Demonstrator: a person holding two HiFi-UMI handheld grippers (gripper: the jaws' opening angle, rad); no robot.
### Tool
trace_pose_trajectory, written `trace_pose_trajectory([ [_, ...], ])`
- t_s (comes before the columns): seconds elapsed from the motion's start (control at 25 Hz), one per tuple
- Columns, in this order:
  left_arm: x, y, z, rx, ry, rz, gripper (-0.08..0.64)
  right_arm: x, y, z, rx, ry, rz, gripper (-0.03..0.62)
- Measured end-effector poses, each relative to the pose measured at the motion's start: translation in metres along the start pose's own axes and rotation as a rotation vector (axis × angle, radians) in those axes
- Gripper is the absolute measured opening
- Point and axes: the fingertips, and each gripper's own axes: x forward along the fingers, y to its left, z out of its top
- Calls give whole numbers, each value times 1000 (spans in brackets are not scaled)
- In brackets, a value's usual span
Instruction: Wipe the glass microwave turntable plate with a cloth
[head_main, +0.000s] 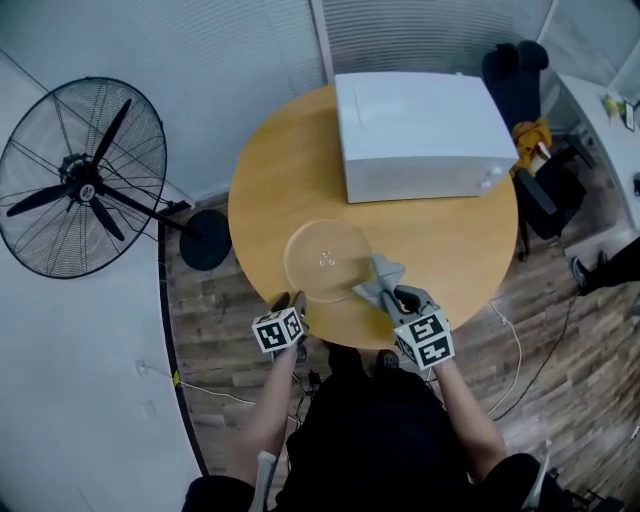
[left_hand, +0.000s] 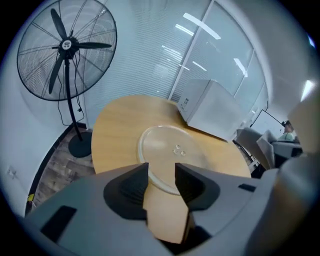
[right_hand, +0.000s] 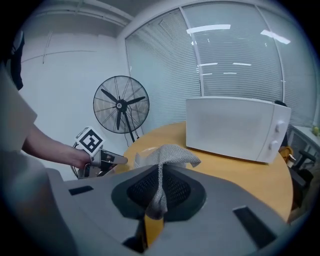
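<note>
- Plate (head_main: 327, 260) lies flat on table (head_main: 460, 240), in front of microwave (head_main: 420, 130).
- Right gripper (head_main: 398, 297) clamped on cloth (head_main: 380, 280), held at plate's right rim.
- Left gripper (head_main: 290, 302) jaws apart, empty, near plate's near rim.
- Wiping likely unfinished; can't tell how clean the plate is.

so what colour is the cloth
The cloth is grey with a fine mesh weave; best seen in the right gripper view.
</note>
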Motion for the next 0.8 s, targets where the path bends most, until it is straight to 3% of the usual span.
trace_pose_trajectory([
  [0.36, -92, -100, 25, 82, -252, -77, 146, -52, -7, 22, -44, -121, 43, 25],
  [0.8, -191, -156, 25, 114, -394, -134, 71, -112, 26, 53, -102, -274, 157, 25],
])
